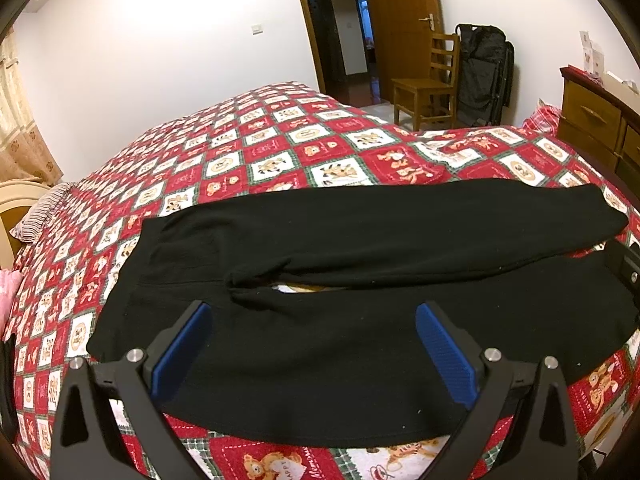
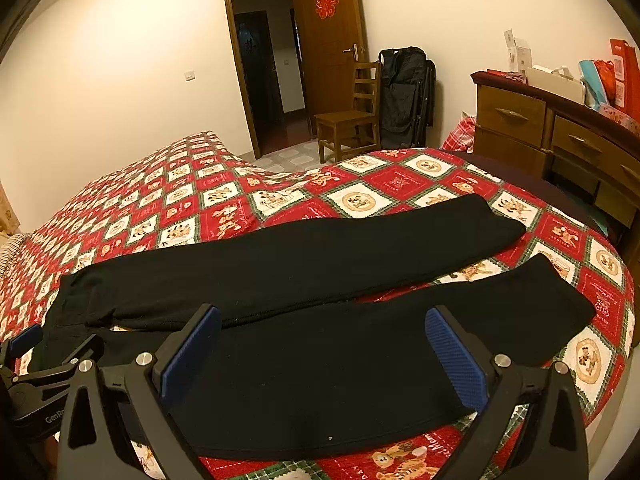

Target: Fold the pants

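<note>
Black pants (image 1: 360,248) (image 2: 320,264) lie flat on the red patterned quilt (image 1: 240,152) (image 2: 192,200), waist at the left, both legs stretched to the right with a narrow gap between them. My left gripper (image 1: 314,316) hovers open over the near leg close to the crotch, nothing between its blue pads. My right gripper (image 2: 322,320) stands open above the near leg further along, also holding nothing. The left gripper (image 2: 28,344) shows at the lower left of the right wrist view.
The bed's near edge runs just under both grippers. A wooden dresser (image 2: 560,136) stands at the right, a wooden chair (image 2: 352,116) and a black folded bag (image 2: 404,92) sit by the open door (image 2: 328,40). A striped pillow (image 1: 44,212) lies at the far left.
</note>
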`<move>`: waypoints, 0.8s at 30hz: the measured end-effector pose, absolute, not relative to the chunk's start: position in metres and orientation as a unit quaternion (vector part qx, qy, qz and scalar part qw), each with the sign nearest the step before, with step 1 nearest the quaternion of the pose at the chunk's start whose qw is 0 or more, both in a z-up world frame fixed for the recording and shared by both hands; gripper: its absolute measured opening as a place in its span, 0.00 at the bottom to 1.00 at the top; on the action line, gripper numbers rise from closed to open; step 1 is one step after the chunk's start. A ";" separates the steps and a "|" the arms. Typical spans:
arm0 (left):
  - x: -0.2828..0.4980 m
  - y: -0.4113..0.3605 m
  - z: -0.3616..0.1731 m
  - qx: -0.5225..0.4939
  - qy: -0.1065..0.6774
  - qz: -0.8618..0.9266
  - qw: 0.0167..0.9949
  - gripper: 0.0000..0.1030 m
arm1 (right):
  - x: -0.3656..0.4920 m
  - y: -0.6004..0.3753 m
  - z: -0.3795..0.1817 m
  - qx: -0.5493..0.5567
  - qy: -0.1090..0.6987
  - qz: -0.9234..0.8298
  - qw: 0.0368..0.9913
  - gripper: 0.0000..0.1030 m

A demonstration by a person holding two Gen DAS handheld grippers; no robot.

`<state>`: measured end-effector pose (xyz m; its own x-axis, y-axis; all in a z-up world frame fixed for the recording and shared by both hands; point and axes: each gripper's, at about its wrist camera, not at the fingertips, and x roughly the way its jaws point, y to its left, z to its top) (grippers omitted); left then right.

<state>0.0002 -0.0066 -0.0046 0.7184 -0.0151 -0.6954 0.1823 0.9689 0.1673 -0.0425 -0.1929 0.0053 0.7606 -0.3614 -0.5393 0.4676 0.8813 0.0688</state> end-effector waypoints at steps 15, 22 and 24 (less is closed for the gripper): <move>0.001 -0.008 -0.006 0.112 0.376 -0.056 0.918 1.00 | -0.042 -0.195 0.002 0.109 0.270 -0.223 0.930 0.99; 0.000 -0.008 -0.007 0.112 0.376 -0.057 0.918 1.00 | -0.041 -0.197 0.002 0.111 0.271 -0.223 0.930 0.99; 0.000 -0.008 -0.007 0.111 0.377 -0.057 0.918 1.00 | -0.042 -0.197 0.002 0.111 0.272 -0.223 0.930 0.99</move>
